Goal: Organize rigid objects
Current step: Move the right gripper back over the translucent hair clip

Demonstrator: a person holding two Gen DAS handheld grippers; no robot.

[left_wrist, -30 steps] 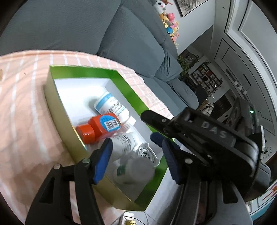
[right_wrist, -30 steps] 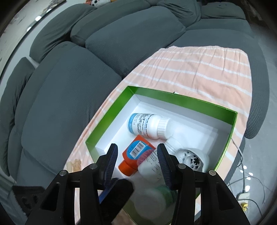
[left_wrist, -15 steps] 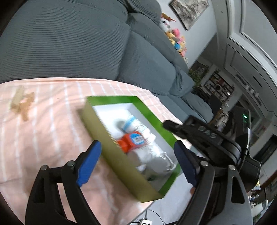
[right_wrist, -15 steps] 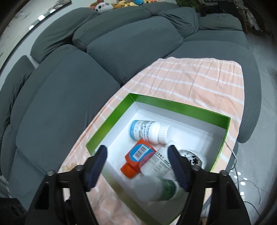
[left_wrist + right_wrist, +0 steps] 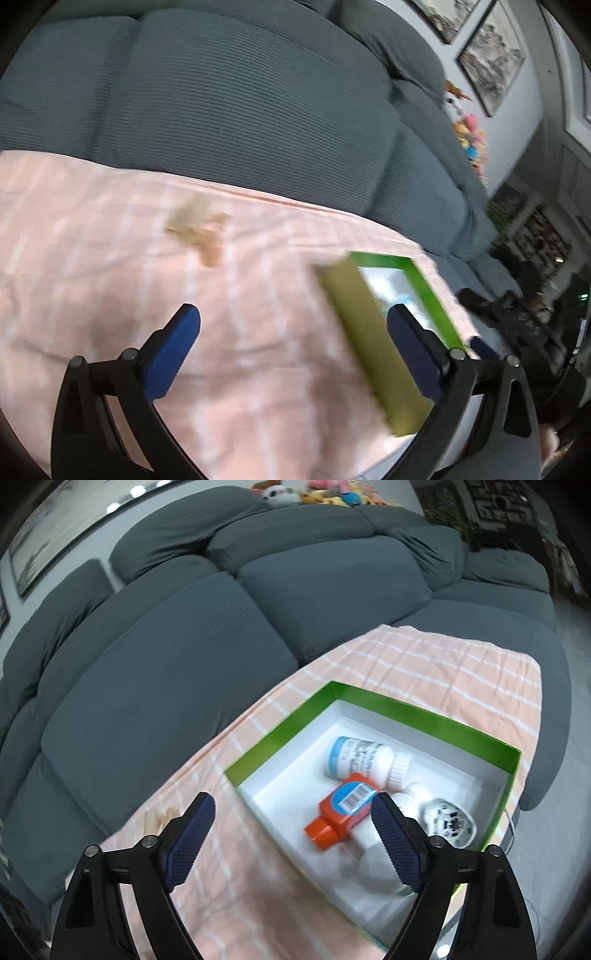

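Pink striped cloth (image 5: pixel 461 672) before grey sofa (image 5: pixel 184 646). Bottles (image 5: pixel 343 808) lying in green box (image 5: pixel 280 734). Left gripper (image 5: pixel 295 345), right gripper (image 5: pixel 291 825) both spread, empty. Risk: finger clipping box wall, shoving box.

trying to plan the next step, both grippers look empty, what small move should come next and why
Probably swing the left hand-held gripper toward the small tan items lying loose on the pink cloth. Both grippers are open and hold nothing, the bottles already lie inside the green box, and the tan items are all that shows outside it.
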